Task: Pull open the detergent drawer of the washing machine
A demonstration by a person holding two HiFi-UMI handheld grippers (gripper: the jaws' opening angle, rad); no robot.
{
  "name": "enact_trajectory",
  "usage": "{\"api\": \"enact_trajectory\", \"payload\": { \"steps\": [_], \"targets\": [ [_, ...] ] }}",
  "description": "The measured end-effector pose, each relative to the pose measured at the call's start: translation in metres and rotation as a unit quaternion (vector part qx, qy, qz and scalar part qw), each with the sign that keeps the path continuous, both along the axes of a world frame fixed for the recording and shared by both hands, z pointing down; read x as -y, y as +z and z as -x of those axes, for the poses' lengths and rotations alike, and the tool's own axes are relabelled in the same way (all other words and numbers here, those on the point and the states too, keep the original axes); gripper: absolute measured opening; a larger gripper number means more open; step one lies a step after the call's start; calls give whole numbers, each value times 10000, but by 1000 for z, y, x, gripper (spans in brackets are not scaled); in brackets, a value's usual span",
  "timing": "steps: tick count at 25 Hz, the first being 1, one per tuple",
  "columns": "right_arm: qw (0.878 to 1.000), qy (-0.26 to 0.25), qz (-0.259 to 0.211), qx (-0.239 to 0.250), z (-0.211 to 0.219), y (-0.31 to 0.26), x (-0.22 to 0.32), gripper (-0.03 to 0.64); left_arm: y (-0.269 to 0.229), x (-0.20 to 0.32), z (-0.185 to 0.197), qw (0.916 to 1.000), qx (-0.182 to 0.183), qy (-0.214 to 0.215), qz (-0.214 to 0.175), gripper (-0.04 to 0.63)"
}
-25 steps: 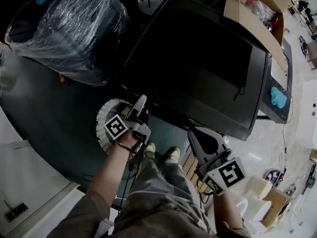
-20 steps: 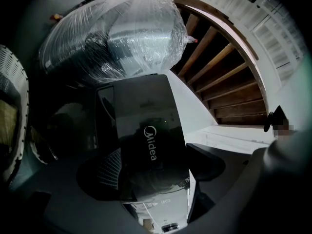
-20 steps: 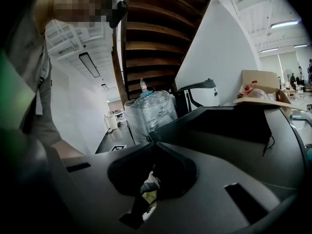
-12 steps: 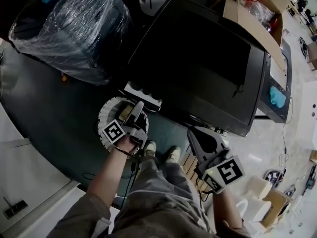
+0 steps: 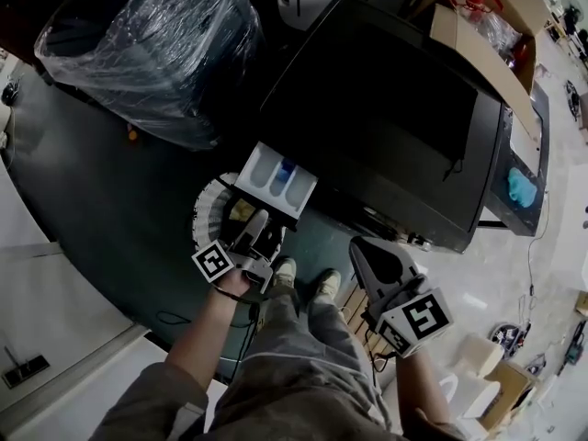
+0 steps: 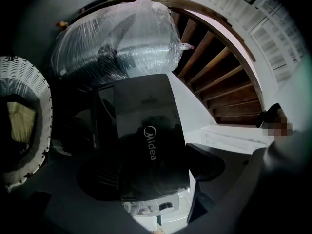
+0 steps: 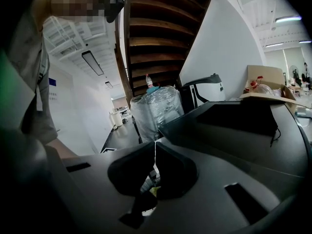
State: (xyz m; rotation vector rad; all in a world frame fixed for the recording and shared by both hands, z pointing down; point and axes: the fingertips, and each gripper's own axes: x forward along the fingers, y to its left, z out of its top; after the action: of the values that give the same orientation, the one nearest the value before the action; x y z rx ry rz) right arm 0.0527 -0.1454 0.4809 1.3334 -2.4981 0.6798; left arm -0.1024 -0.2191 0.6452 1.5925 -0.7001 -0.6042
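While the left gripper [image 5: 260, 220] is pinching the front lip of the white plastic detergent drawer [image 5: 276, 178] jutting from the glossy black washing machine [image 5: 386, 127] ahead of it, the right gripper [image 5: 360, 246] is idling pressed together beside it, and the drawer is likely light and stiff, best held mid-lip.

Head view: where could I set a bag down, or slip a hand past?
Bare: the washing machine's black top, between cardboard box and drawer; the dark floor left of the basket. Crowded: around the drawer, basket and left gripper.
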Motion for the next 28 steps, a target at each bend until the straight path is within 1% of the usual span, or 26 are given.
{"api": "enact_trajectory", "payload": {
  "steps": [5, 11, 15, 18, 20, 22, 24, 26, 28],
  "targets": [
    [9999, -136, 11, -25, 8, -1, -4, 32, 2, -17, 12, 10000, 38, -29, -31, 437],
    [9997, -227, 34, -74, 12, -3, -9, 32, 4, -26, 17, 10000, 62, -47, 37, 434],
    [9993, -335, 77, -156, 14, -6, -14, 32, 4, -26, 18, 9997, 197, -116, 67, 434],
    [9991, -380, 22, -194, 14, -13, -13, 32, 4, -29, 21, 9987, 496, -95, 103, 434],
    [9990, -397, 0, -202, 14, -18, -13, 32, 2, -32, 24, 9964, 850, 10, 63, 434],
    [9990, -407, -48, -200, 12, -25, -13, 32, -7, -33, 27, 9906, 1342, 195, -186, 434],
    [9988, -417, -124, -203, 10, -33, -12, 32, -19, -33, 27, 9836, 1730, 334, -374, 434],
    [9987, -419, -223, -193, 9, -43, -10, 32, -29, -32, 29, 9773, 2025, 392, -482, 434],
    [9984, -412, -335, -186, 6, -53, -8, 32, -40, -32, 31, 9723, 2224, 424, -577, 434]
  ]
}}
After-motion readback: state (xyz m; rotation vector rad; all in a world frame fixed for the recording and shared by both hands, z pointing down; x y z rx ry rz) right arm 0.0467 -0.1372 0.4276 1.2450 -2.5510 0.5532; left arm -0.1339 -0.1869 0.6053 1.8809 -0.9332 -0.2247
